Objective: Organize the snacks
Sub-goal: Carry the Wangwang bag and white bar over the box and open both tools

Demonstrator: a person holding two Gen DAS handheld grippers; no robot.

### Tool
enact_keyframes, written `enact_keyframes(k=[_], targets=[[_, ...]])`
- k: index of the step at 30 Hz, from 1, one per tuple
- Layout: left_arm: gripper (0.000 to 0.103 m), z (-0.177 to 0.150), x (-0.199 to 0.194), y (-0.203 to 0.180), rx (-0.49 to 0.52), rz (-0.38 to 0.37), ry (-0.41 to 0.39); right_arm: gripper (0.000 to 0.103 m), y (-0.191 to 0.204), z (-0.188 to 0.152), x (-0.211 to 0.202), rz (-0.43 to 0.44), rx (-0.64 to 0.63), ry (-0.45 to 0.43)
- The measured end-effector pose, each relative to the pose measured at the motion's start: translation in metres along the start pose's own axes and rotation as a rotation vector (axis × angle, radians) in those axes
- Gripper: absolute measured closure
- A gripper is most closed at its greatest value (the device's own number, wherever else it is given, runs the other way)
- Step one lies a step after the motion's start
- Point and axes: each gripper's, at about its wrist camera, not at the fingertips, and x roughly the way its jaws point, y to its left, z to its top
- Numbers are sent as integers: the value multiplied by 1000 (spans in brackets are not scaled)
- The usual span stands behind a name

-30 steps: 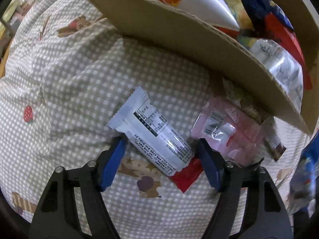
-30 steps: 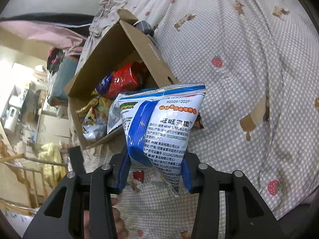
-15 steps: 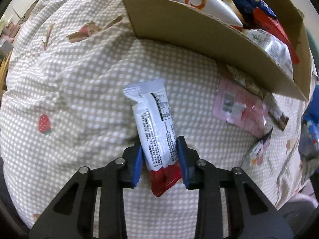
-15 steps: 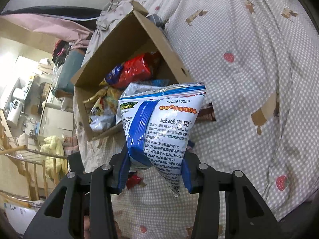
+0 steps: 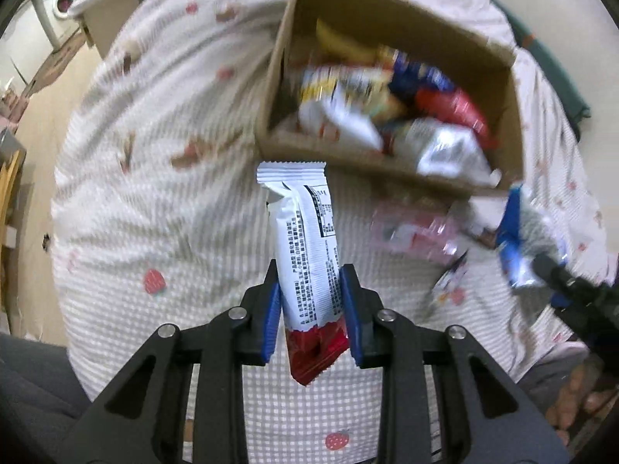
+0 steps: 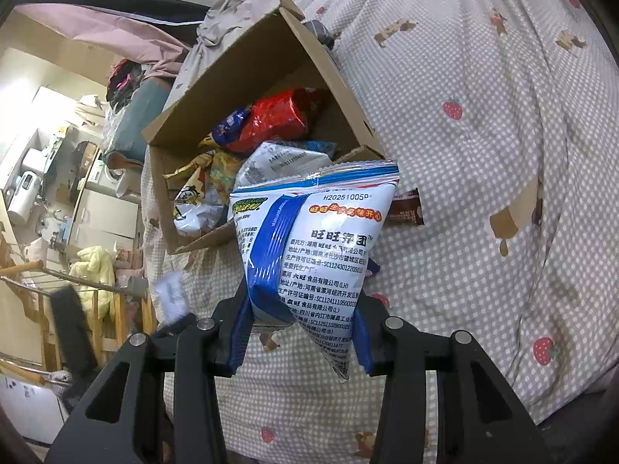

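Bar (image 5: 307, 255) pinched upright in left gripper (image 5: 310, 319), jaws just closed on it; box (image 5: 514, 116) at 1 o'clock. Bag (image 6: 309, 255) clamped in right gripper (image 6: 300, 338).

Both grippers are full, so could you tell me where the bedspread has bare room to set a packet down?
The checked bedspread is bare left of the cardboard box, and also right of it in the right wrist view. It is crowded inside the box and just below its near wall, where the pink packet and other small packets lie.
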Motion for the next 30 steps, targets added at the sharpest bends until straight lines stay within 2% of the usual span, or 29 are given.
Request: enact_keyframes(k=[4, 6, 10, 13, 21, 27, 30], targets=[[78, 23, -26, 2, 18, -25, -56, 57, 3, 7, -7, 34, -13, -25], [78, 34, -34, 6, 35, -28, -86, 57, 6, 12, -11, 9, -34, -44], [78, 61, -49, -14, 76, -31, -124, 57, 19, 28, -16, -3, -97, -80], [79, 73, -48, -27, 109, -24, -143, 57, 30, 41, -18, -13, -140, -113], [79, 113, -31, -66, 189, -28, -189, 57, 43, 84, -5, -24, -159, -141], [79, 129, -2, -85, 206, -33, -158, 57, 53, 119, 12, -18, -162, -138], [83, 132, 12, -89, 210, -30, -140, 56, 60, 132, 23, -5, -169, -136]])
